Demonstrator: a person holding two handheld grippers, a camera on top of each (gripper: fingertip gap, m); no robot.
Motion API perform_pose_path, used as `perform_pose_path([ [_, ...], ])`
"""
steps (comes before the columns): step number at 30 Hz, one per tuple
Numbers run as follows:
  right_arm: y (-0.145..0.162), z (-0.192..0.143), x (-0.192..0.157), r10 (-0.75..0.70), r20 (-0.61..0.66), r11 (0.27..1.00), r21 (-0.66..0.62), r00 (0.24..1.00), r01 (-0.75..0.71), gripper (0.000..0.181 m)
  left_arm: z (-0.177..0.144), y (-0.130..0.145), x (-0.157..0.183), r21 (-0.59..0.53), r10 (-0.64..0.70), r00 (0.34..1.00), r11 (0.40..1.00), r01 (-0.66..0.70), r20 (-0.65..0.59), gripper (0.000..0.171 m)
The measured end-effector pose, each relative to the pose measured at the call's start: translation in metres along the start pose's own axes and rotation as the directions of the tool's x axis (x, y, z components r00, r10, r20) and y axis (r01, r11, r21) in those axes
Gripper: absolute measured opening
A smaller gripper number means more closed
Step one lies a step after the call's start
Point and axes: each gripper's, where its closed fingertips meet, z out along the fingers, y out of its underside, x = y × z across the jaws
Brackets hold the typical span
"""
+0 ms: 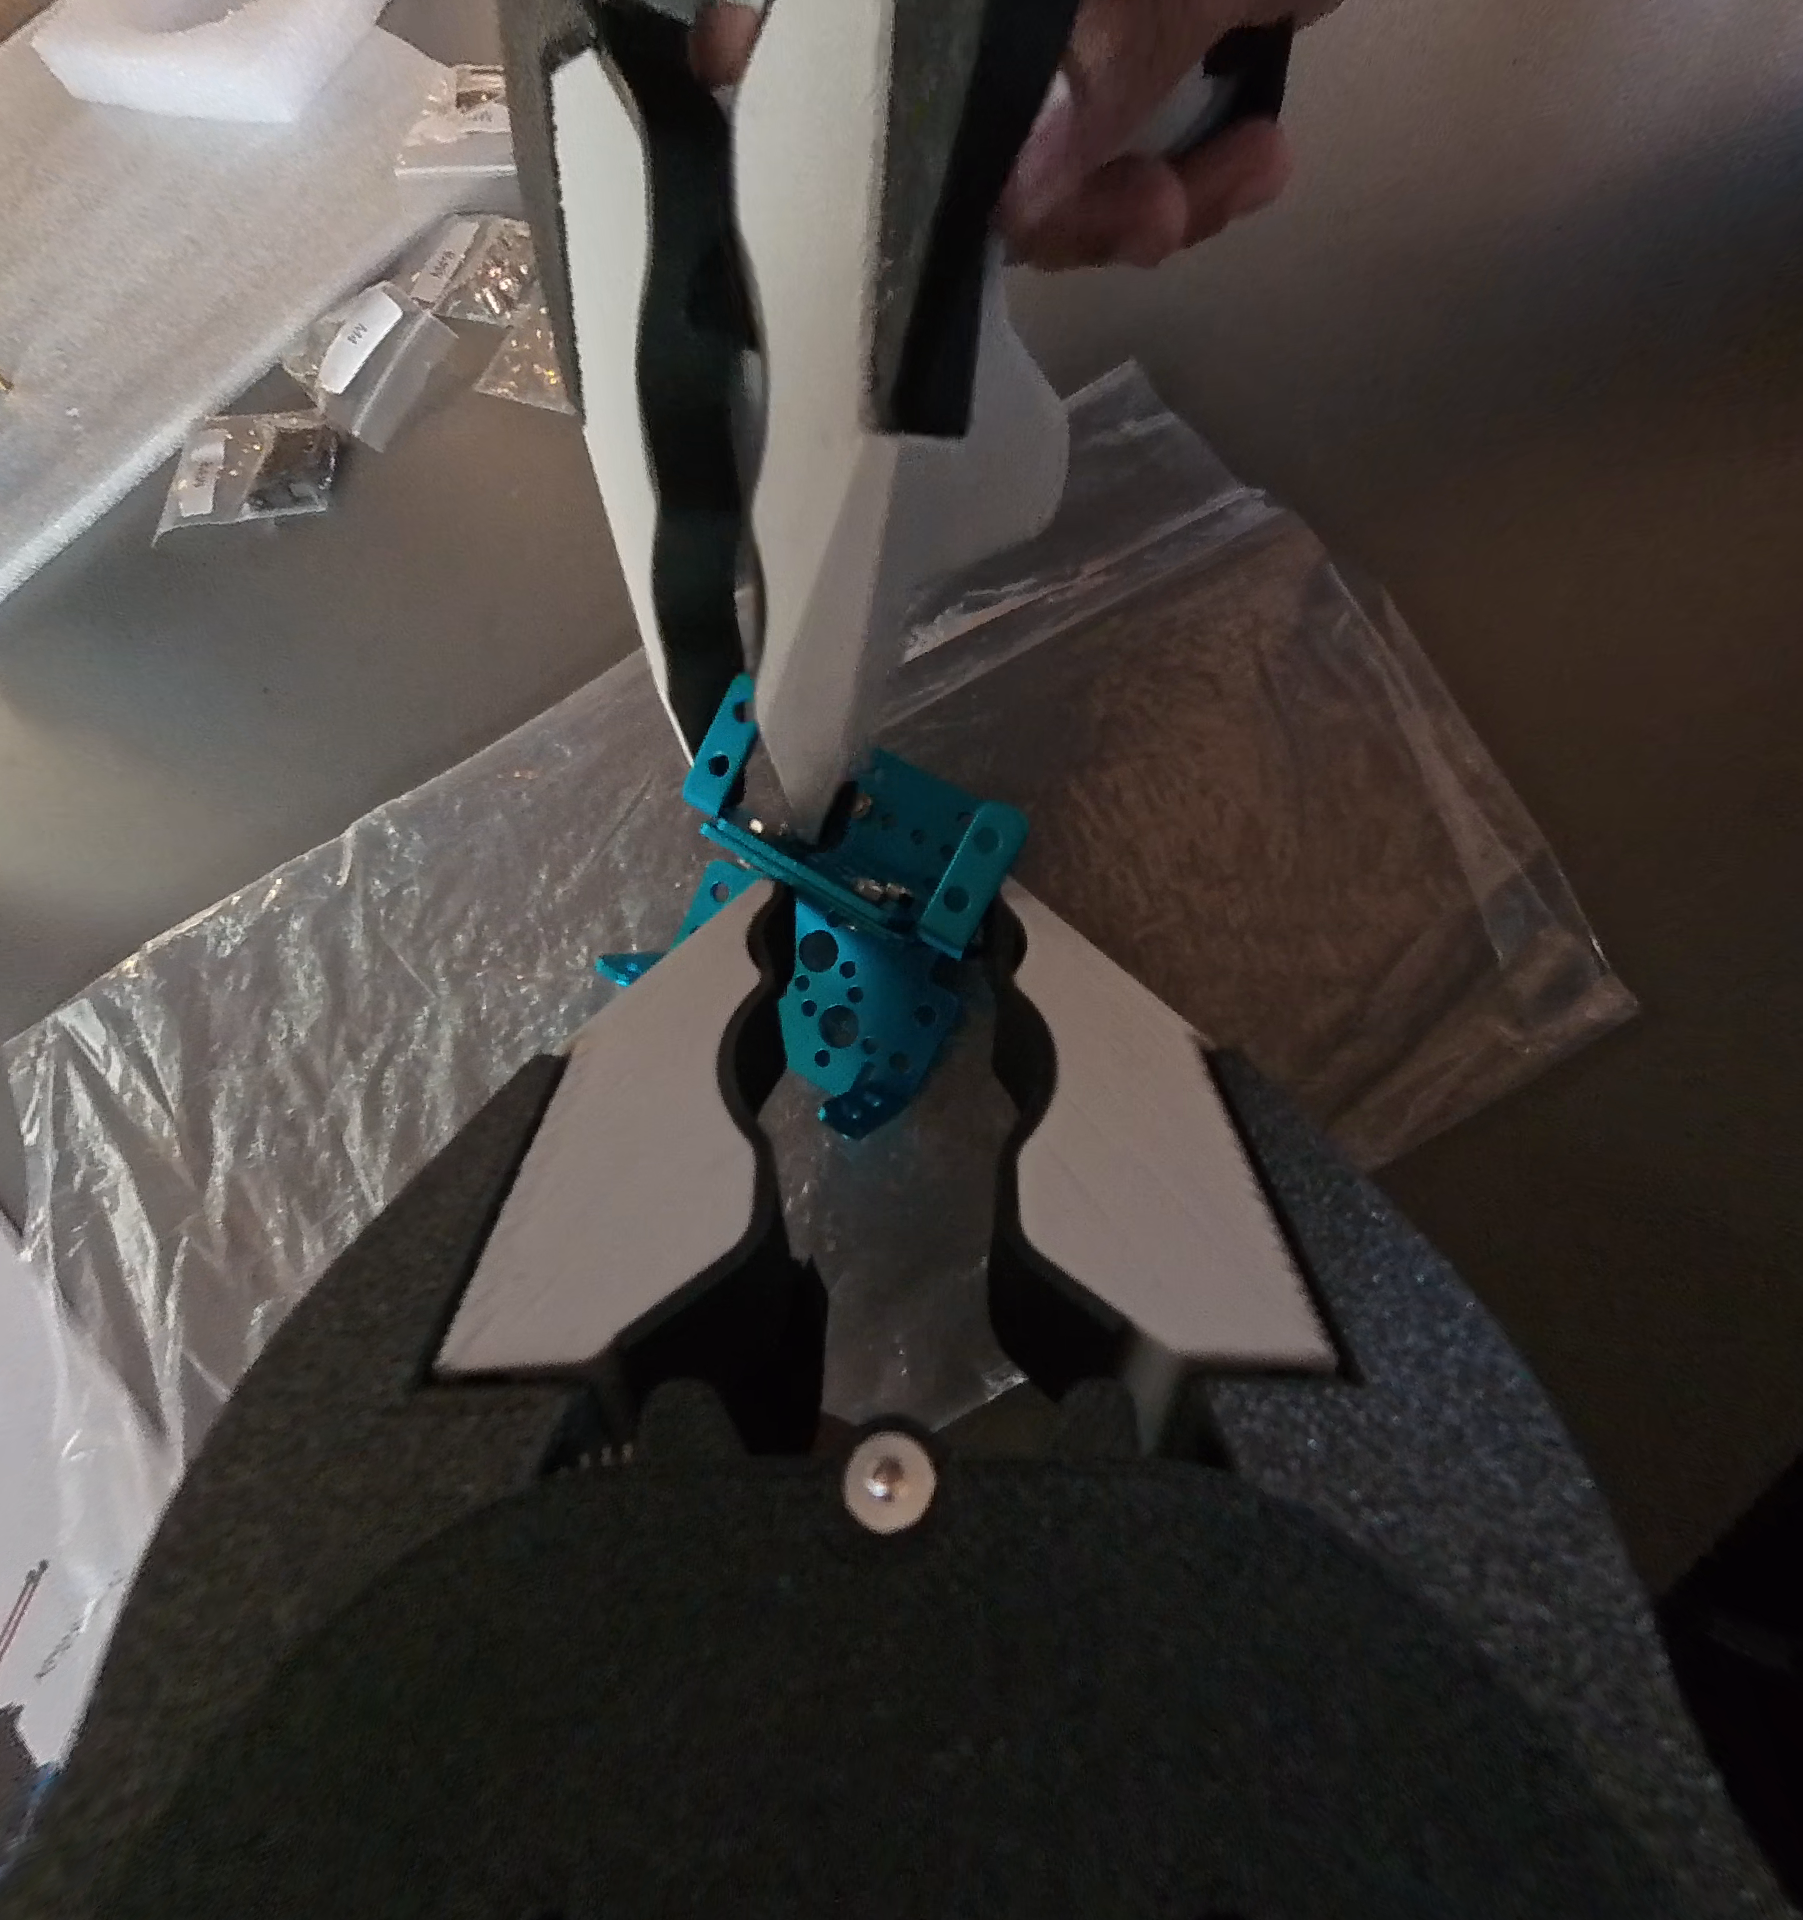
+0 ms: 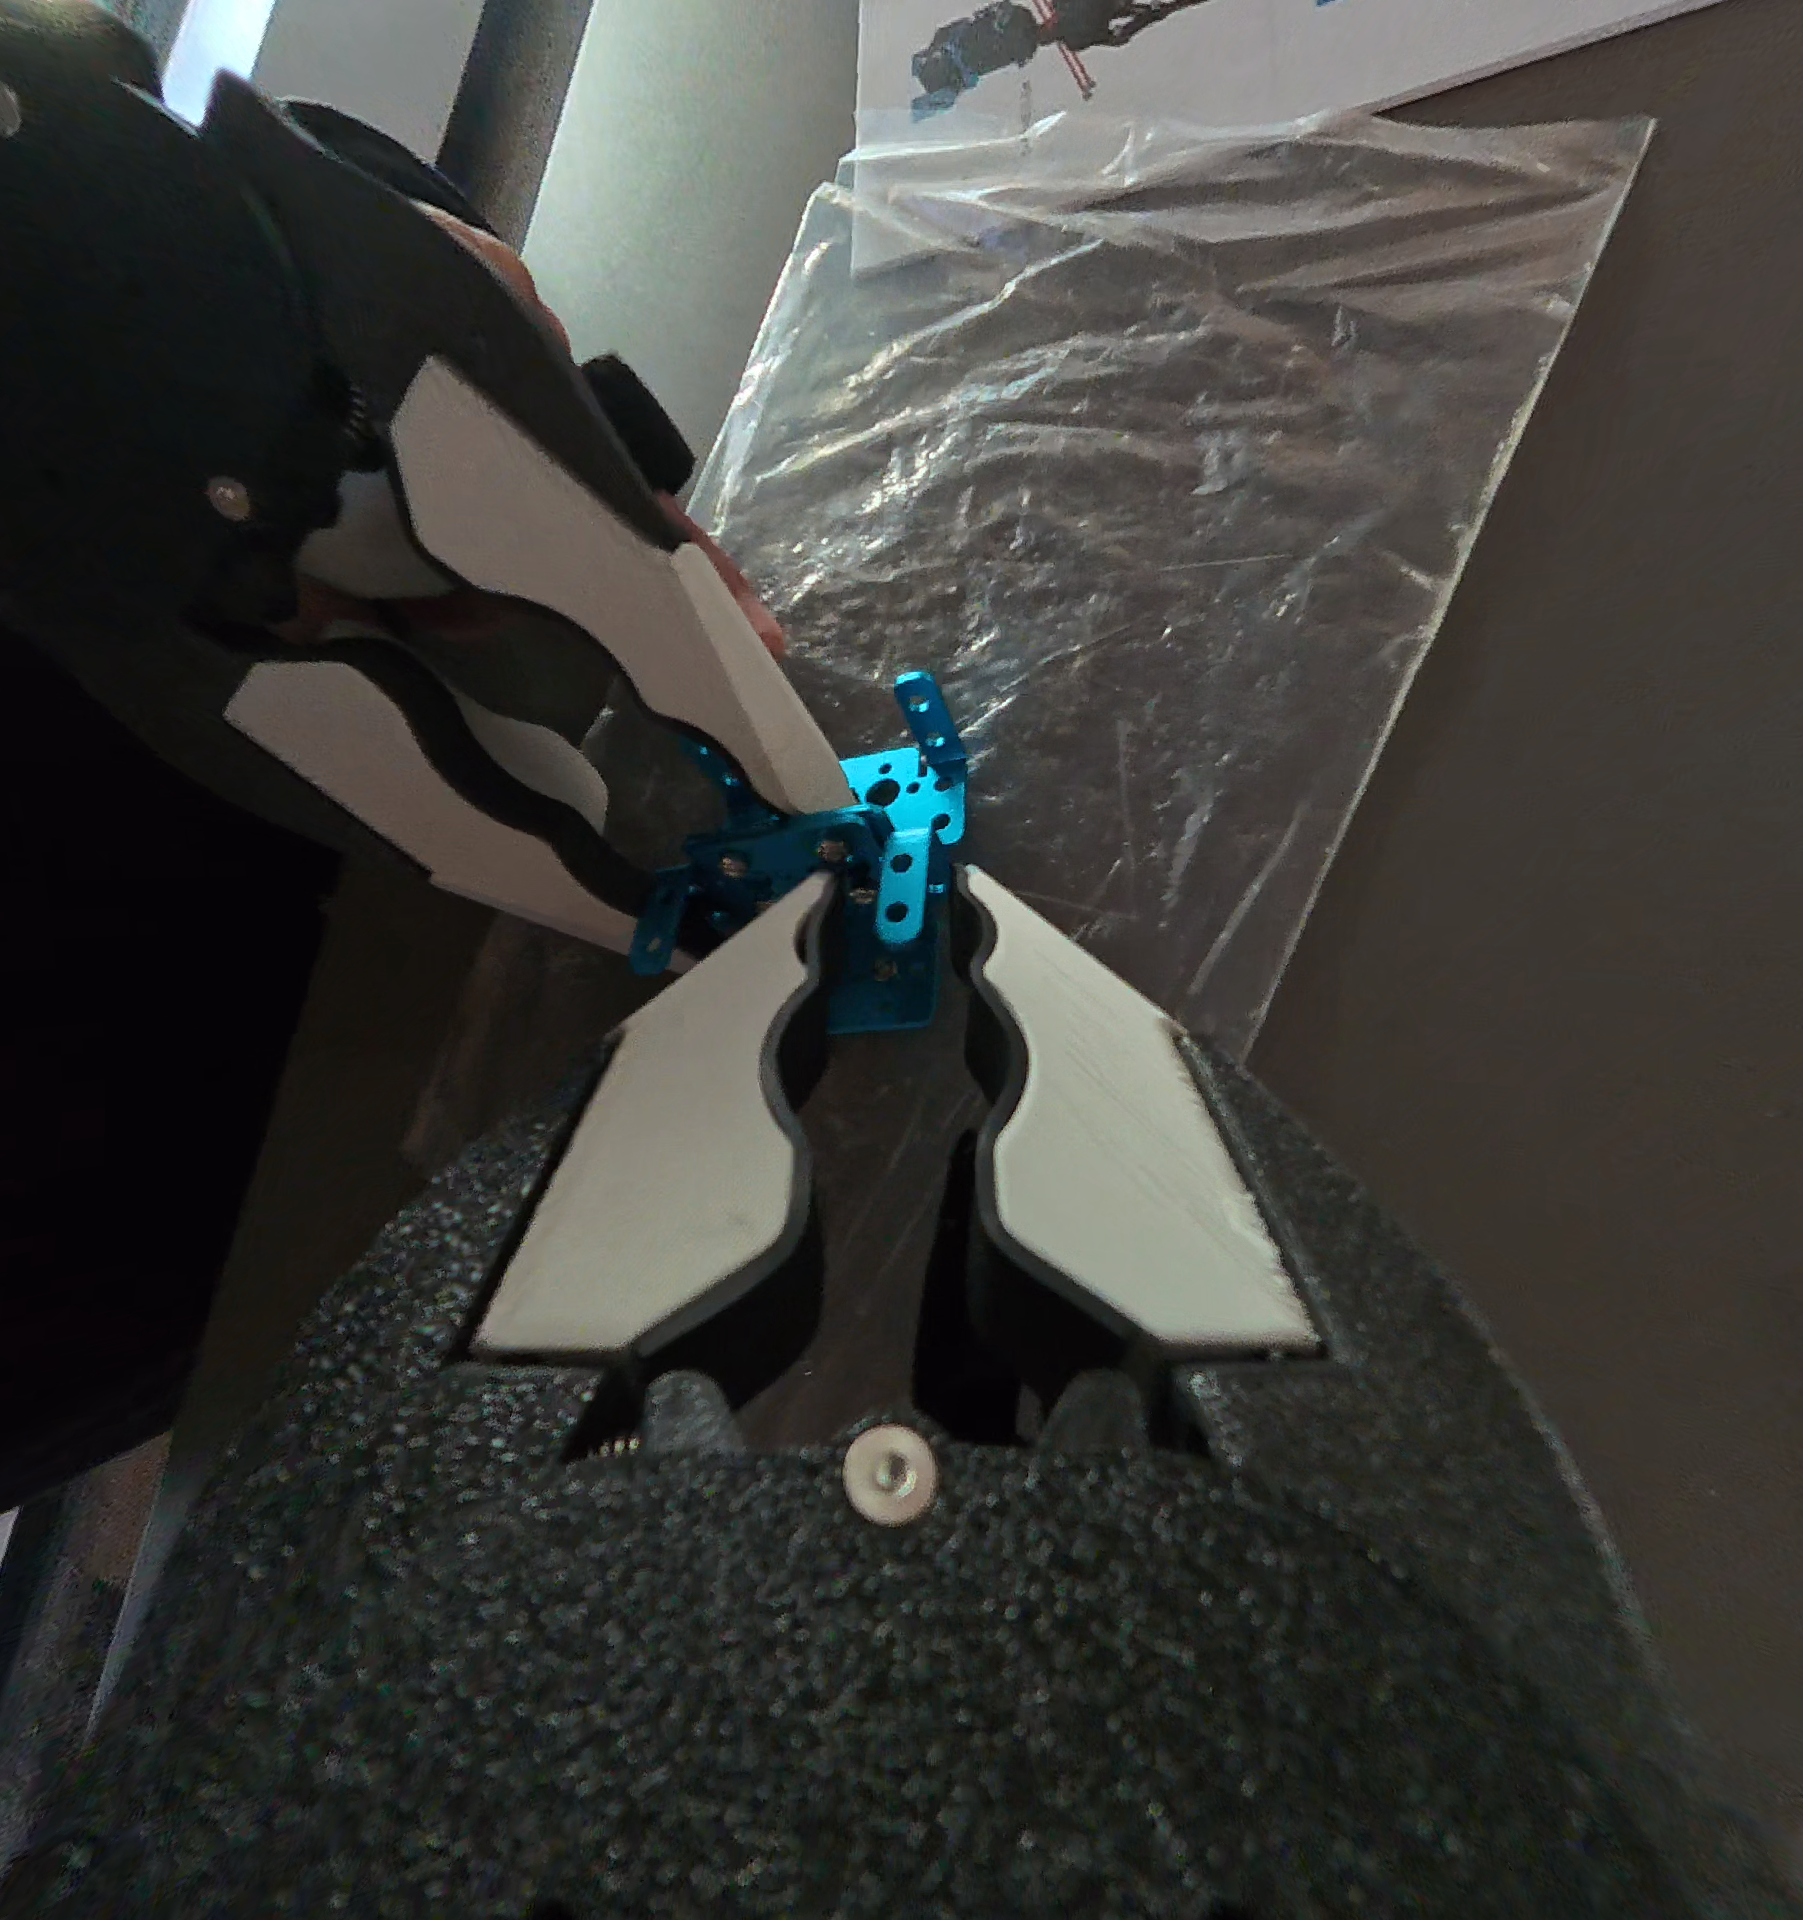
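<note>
A blue anodised metal bracket assembly (image 1: 845,1008) with many round holes and small screws is held between both grippers, above a clear plastic bag (image 1: 1240,810). My left gripper (image 1: 886,899) is shut on its lower perforated part. My right gripper (image 1: 746,769) comes in from the top of the left wrist view and pinches an upright tab of the assembly. In the right wrist view the right gripper (image 2: 895,881) closes on a light-blue tab of the assembly (image 2: 907,914), and the left gripper (image 2: 741,862) grips it from the left. The bag (image 2: 1136,520) lies flat on the dark table.
Several small bags of hardware (image 1: 263,478) and a white foam block (image 1: 190,62) lie on a pale sheet at the far left. A printed sheet (image 2: 1084,52) lies beyond the bag. A person's hand (image 1: 1136,177) holds the right gripper. Only a small space, under 4 cm, lies between the two pairs of fingers.
</note>
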Motion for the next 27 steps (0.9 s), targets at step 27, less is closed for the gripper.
perform_pose_path([
  [27,0.0012,0.0007,-0.0004,-0.057,-0.056,0.998,-0.034,0.997,0.056,0.023,0.0006,0.0000,-0.0003,0.002,-0.008,1.000,1.000,0.008,-0.003,0.036],
])
